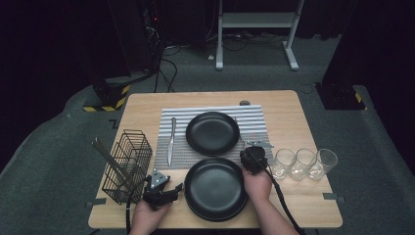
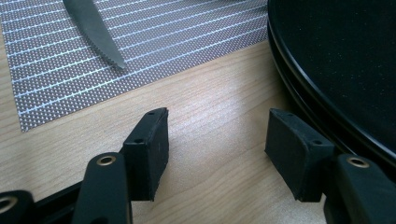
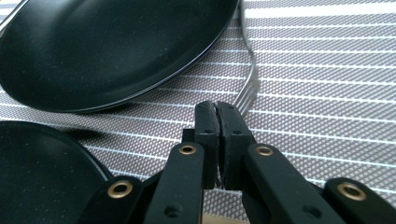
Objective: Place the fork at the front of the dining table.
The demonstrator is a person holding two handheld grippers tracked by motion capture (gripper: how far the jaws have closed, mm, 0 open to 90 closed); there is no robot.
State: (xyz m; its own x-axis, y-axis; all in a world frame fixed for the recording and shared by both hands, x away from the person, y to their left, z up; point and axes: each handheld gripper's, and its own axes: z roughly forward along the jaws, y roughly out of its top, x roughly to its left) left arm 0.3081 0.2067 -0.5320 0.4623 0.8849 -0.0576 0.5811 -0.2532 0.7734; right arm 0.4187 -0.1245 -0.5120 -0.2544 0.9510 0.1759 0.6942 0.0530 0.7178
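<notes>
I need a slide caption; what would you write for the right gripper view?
Right gripper with fingers shut beside a fork on the striped placemat, two black plates alongside.

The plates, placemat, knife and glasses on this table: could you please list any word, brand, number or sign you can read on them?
None: no readable text in any view.
Black plates: plain.
Striped placemat: pattern only.
Knife: blade unmarked.
Glasses: too small to tell.

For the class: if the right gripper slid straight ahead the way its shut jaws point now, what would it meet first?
Probably the fork. The right gripper is shut above the striped placemat, and the fork's tines lie just beyond its tips, slightly right. The far black plate sits left of that line. Depth is uncertain.
</notes>
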